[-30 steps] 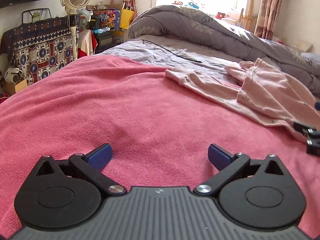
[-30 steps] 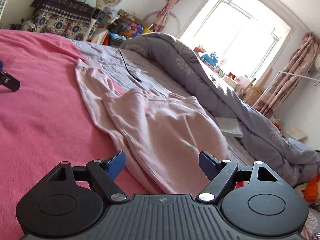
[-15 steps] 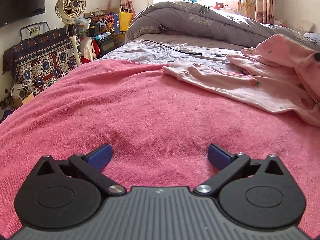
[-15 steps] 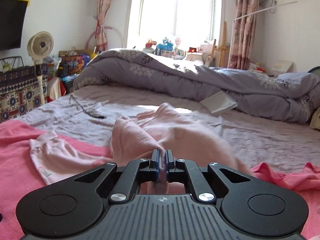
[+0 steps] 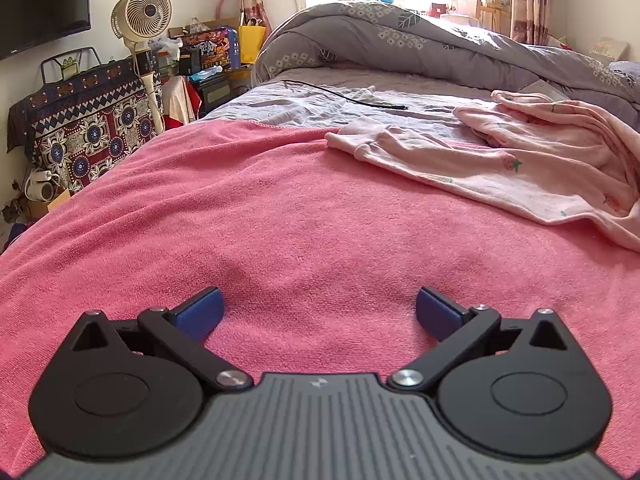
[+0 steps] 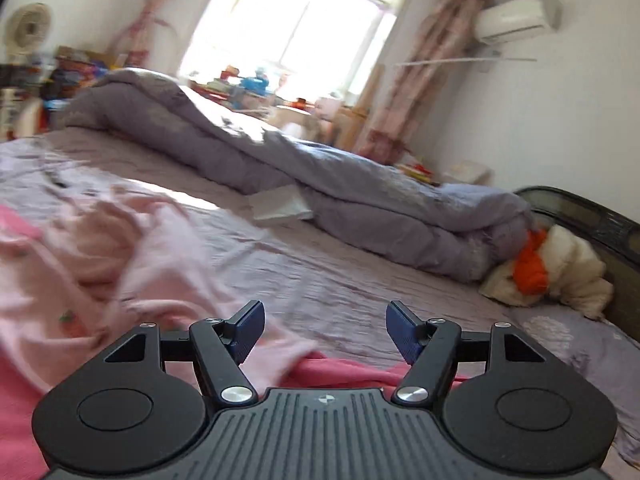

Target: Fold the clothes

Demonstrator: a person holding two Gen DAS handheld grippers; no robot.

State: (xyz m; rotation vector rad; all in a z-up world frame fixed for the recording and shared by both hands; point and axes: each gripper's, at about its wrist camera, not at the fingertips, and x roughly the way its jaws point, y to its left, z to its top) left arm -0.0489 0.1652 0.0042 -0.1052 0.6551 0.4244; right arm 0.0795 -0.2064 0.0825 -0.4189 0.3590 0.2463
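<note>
A pale pink garment (image 5: 500,160) with small printed strawberries lies crumpled on the bed, partly on the pink towel (image 5: 240,220) and partly on the grey sheet. My left gripper (image 5: 319,312) hovers open over the bare towel, well short of the garment, nothing between its blue pads. In the blurred right wrist view the garment (image 6: 100,256) lies to the left and below. My right gripper (image 6: 325,330) has its jaws opening, with nothing between them; it points over the grey sheet (image 6: 360,280) to the right of the garment.
A rolled grey duvet (image 5: 420,44) runs along the far side of the bed. A black cable (image 5: 352,98) lies on the sheet. A fan (image 5: 140,20), patterned cloth and clutter stand left of the bed. A cream and orange bundle (image 6: 552,268) sits at the headboard.
The right gripper shut on a fold of the pink garment, lifted it, then let go and swung right. The garment dropped into a new heap. The left gripper stayed in place.
</note>
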